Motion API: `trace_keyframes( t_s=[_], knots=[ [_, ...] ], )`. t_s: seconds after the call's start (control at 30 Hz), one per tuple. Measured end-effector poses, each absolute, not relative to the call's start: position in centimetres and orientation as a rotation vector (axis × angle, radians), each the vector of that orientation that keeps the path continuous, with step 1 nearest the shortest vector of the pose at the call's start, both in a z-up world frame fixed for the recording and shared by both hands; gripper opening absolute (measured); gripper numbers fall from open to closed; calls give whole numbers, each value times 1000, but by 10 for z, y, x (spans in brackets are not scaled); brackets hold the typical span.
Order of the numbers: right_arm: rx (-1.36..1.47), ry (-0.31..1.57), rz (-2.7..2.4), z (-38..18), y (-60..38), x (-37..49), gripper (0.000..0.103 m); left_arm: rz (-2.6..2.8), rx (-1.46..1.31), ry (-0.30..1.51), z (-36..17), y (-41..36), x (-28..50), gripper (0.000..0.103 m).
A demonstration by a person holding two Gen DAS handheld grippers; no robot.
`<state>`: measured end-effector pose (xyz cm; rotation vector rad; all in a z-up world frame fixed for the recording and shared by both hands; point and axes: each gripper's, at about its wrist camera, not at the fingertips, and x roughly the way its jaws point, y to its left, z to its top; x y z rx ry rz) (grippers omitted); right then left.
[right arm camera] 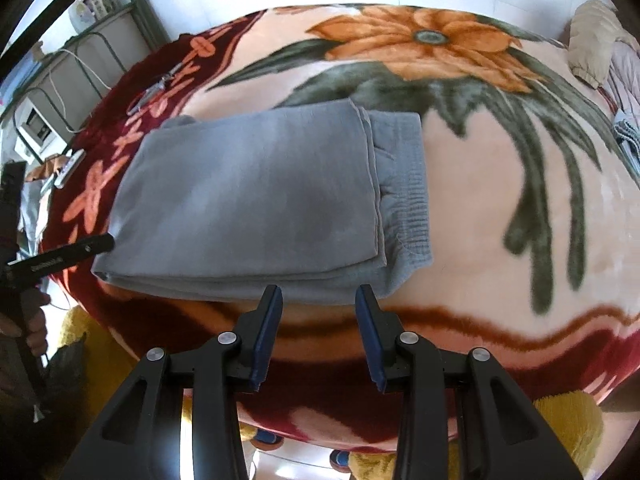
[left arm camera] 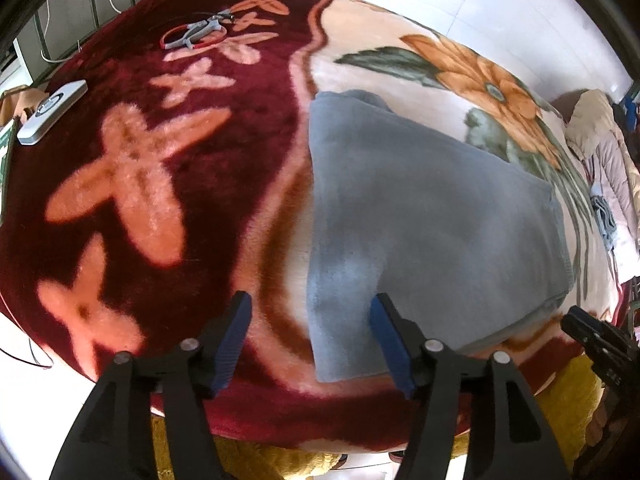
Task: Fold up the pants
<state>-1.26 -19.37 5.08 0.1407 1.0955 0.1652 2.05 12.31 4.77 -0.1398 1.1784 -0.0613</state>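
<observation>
Pants (right arm camera: 256, 196) lie folded in flat grey stack on floral blanket (right arm camera: 500, 208), waistband poking out right; fold looks done. Left tongs (left arm camera: 310, 344) spread wide, straddling stack's near corner, gripping nothing, likely just let go. Right tongs (right arm camera: 318, 328) parted, empty, short of near edge. Right view alone shows layers, waistband; left view shows remote (left arm camera: 52, 114), red cord (left arm camera: 194, 34).

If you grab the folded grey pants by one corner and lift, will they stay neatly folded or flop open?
Probably flop open. The grey pants look like soft cloth, with loose layers stacked at the near edge and nothing pinning them. They likely weigh little, so lifting should be easy. On the fuzzy blanket, pushing would probably bunch them up rather than slide them.
</observation>
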Motion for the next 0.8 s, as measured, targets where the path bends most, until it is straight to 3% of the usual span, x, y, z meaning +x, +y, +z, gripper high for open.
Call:
trace_keyframes(
  t_s=[0.33,0.8],
  knots=[
    [121,1100,151,53,-185,-15,39,-27,-181,1191,29,132,30,82],
    [153,1083,148,52,-188,-20,39,-151,-331,1142,31,132,30,78]
  ],
)
